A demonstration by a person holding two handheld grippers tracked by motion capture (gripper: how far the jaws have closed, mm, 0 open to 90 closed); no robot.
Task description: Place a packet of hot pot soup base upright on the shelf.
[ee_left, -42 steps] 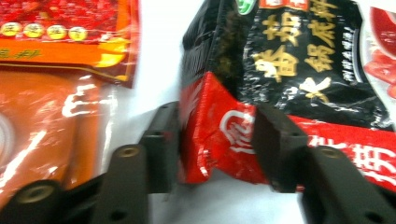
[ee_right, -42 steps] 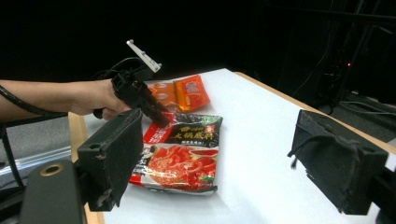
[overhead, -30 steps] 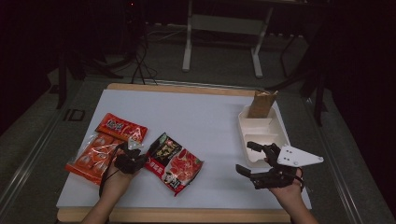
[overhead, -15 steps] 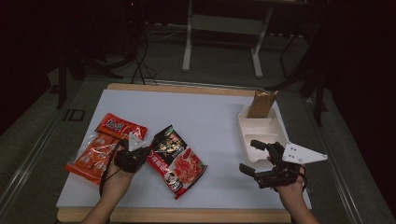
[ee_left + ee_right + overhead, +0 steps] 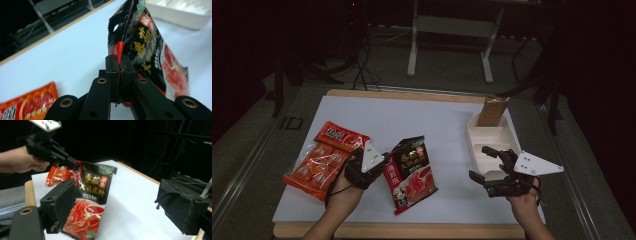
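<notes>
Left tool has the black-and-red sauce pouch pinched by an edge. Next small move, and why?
Probably carry the black-and-red sauce pouch rightward toward the white plastic tray. The left tool is shut on its side edge, the pouch's lower end seems to rest on the white table, and the right tool waits open beside the tray.

A white table with a wooden edge holds two orange-red snack packets at its left, a white compartment tray at its right, and a brown paper bag standing in the tray's far end.
</notes>
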